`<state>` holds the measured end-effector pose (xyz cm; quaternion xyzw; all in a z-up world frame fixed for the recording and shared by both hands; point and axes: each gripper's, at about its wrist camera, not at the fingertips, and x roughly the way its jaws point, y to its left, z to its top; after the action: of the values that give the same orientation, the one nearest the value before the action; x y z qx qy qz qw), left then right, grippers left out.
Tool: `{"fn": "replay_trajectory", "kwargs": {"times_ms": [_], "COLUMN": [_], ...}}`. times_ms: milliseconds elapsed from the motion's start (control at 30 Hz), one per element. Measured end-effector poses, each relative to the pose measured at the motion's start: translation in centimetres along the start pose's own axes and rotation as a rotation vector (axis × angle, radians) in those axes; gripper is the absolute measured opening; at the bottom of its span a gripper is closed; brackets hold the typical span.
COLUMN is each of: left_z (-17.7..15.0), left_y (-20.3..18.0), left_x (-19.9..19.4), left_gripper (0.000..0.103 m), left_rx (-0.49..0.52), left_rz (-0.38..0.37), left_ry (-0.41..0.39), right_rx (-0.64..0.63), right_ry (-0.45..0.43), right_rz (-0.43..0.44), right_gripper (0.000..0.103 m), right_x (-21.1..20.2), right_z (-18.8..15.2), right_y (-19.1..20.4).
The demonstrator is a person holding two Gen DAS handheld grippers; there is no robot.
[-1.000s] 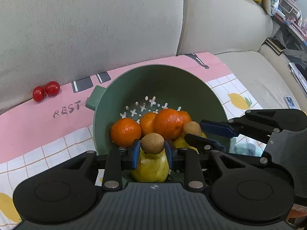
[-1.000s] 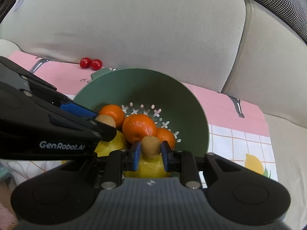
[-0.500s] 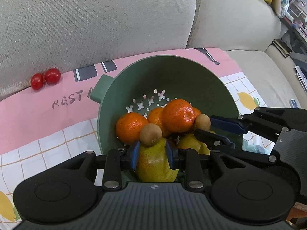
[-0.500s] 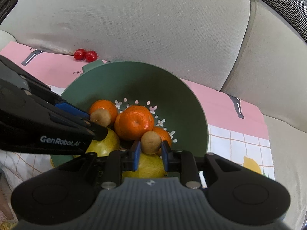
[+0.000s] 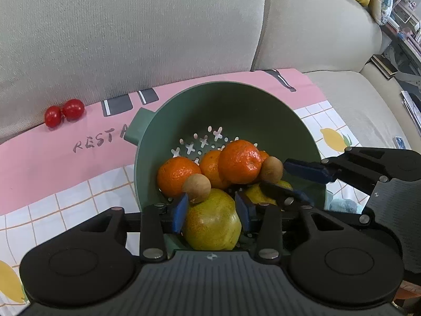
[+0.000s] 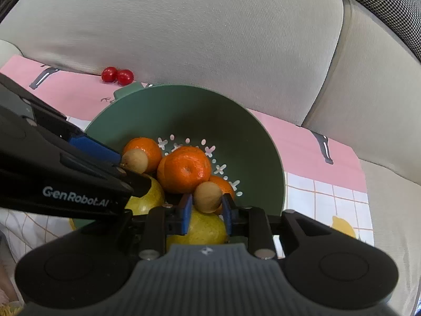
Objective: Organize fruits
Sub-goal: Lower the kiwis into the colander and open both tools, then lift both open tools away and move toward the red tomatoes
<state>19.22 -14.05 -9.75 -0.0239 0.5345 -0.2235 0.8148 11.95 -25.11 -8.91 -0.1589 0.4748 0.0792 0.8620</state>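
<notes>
A green colander bowl (image 5: 257, 110) (image 6: 236, 121) holds several oranges (image 5: 238, 162) (image 6: 185, 169) and yellow-green pears (image 5: 211, 221) (image 6: 196, 227). My left gripper (image 5: 211, 208) is open over the bowl's near rim; a small brown longan (image 5: 197, 187) rests on the pear by its left finger. In the right wrist view that longan (image 6: 135, 160) sits at the left gripper's tip. My right gripper (image 6: 206, 209) is shut on another brown longan (image 6: 208, 197) just above the fruit; it also shows in the left wrist view (image 5: 271, 169).
Two red cherry tomatoes (image 5: 64, 112) (image 6: 117, 75) lie on the pink and white checked cloth (image 5: 52, 163) against the beige sofa back (image 5: 131, 31). Sofa seat cushion (image 5: 363, 105) extends right. Books and clutter (image 5: 394, 60) lie far right.
Both grippers have moved closer over the bowl. The left gripper's jaws have spread apart and let go of its longan, which now rests on the pear. The right gripper still holds its longan.
</notes>
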Motion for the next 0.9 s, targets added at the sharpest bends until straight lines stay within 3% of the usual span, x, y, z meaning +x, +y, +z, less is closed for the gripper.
{"fn": "replay_trajectory", "kwargs": {"times_ms": [33,267,433,633,900], "left_z": [0.0,-0.1,-0.1,-0.3,-0.5], "left_y": [0.0,-0.5,-0.7,-0.3,2.0], "left_x": [-0.1,-1.7,-3.4,-5.5,-7.9], "left_gripper": [0.055,0.063,0.066,0.069,0.071], "left_rx": [0.001,0.019,0.044,0.062,0.055], "left_rz": [-0.001,0.009,0.029,0.072,0.169], "left_ry": [-0.002,-0.029,-0.062,-0.105,-0.139], "right_rx": [-0.002,-0.012,-0.006,-0.001,-0.006], "right_ry": [-0.004,-0.033,-0.06,-0.094,-0.116], "right_rz": [0.0,-0.006,-0.023,-0.05,-0.009], "right_gripper": [0.036,0.045,0.064,0.079,0.084], "right_x": [-0.1,-1.3,-2.3,-3.3,-3.7], "right_z": [0.0,0.1,0.3,0.6,1.2], "right_y": [0.1,0.4,0.6,1.2,3.1]}}
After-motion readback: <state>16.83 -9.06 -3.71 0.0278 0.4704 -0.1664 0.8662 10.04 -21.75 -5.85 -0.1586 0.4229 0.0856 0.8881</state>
